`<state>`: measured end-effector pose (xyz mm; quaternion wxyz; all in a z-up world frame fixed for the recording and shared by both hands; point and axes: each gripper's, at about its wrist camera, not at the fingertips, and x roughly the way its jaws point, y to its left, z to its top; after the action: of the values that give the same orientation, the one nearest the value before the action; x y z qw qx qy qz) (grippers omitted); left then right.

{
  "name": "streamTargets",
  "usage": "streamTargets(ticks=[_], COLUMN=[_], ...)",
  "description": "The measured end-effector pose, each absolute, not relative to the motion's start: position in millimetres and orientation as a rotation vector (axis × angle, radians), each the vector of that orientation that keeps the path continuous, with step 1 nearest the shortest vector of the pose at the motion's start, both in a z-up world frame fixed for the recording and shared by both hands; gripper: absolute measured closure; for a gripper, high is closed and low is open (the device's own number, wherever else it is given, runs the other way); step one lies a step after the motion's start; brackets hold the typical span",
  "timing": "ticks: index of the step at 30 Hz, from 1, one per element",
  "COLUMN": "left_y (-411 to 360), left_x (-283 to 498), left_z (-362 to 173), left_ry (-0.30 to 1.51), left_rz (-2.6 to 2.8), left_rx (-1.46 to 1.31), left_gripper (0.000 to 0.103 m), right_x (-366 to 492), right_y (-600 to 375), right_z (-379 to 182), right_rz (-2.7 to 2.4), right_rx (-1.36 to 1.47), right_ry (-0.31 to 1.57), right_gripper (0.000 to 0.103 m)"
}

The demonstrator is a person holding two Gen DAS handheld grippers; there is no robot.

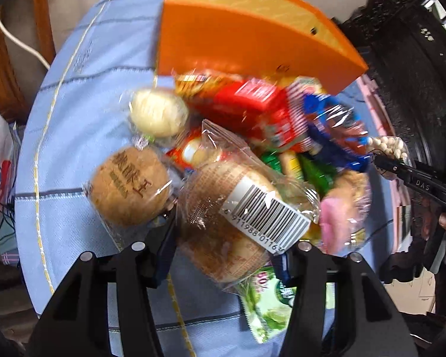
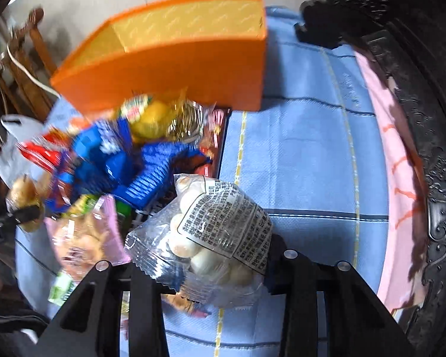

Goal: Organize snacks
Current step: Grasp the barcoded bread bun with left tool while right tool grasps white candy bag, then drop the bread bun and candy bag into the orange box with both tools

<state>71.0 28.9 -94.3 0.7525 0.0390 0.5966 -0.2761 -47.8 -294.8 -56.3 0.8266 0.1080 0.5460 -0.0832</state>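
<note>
1. A clear pastry pack with a barcode label was pinched between the jaws of the left gripper, low in the centre of the left wrist view.
2. A clear bag of white balls was clamped by the right gripper, at the lower centre of the right wrist view.
3. The same bag was seen at the right edge of the left view, held at the tip of the right gripper.
4. A snack pile was spread across the middle of the left view, on a blue cloth.
5. An orange box was found open at the top centre, just behind the pile.
6. A round stamped cake was lying at centre left, just beside the held pack.
7. A pale bun was noted above it.
8. A green packet was partly hidden beneath the left gripper.
9. In the right view the pile was blurred at centre left, with the box above.
</note>
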Motion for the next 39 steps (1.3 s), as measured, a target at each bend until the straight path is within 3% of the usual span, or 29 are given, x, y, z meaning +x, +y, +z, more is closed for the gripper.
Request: streamTargets(ticks=[7, 13, 16, 21, 23, 25, 27, 29, 32, 39], left_y=[7.0, -47.9, -77.7, -117.9, -131.0, -136.6, -137.1, -129.4, -114.4, -29.1], left_x=[90.1, 163.6, 213.2, 263.8, 267.6, 271.9, 275.2, 278.5, 274.1, 214.9], left_z=[-22.8, 29.0, 24.1, -27.7, -49.9, -65.9, -75.2, -76.2, -70.4, -42.5], left_ry=[1.145, 1.014, 1.03, 1.14, 1.166, 1.215, 1.246, 1.238, 1.251, 1.147], left_rz=[-0.675, -0.721, -0.703, -0.613, -0.585, -0.577, -0.538, -0.524, -0.512, -0.509], left_rx=[0.06, 0.049, 0.04, 0.088, 0.128, 0.127, 0.102, 0.053, 0.019, 0.029], left_gripper=[0.051, 0.05, 0.05, 0.05, 0.049, 0.039, 0.018, 0.008, 0.008, 0.005], right_x=[-26.6, 61.3, 115.9, 161.6, 169.7, 170.4, 160.2, 143.9, 110.2, 21.1], right_y=[-290.2, -301.5, -310.1, -312.9, -312.1, -313.7, -318.0, -324.2, -323.4, -300.1], right_z=[1.5, 37.6, 22.2, -28.4, -46.9, -54.9, -48.9, -37.3, -17.3, -10.7], right_rz=[-0.12, -0.096, -0.129, -0.176, -0.209, -0.243, -0.289, -0.282, -0.257, -0.252], right_rx=[0.276, 0.294, 0.322, 0.394, 0.394, 0.422, 0.426, 0.447, 0.455, 0.387], right_ry=[0.983, 0.856, 0.885, 1.003, 1.063, 1.1, 1.053, 0.986, 0.902, 0.883], right_gripper=[0.064, 0.064, 0.064, 0.063, 0.057, 0.029, 0.027, 0.018, 0.009, 0.004])
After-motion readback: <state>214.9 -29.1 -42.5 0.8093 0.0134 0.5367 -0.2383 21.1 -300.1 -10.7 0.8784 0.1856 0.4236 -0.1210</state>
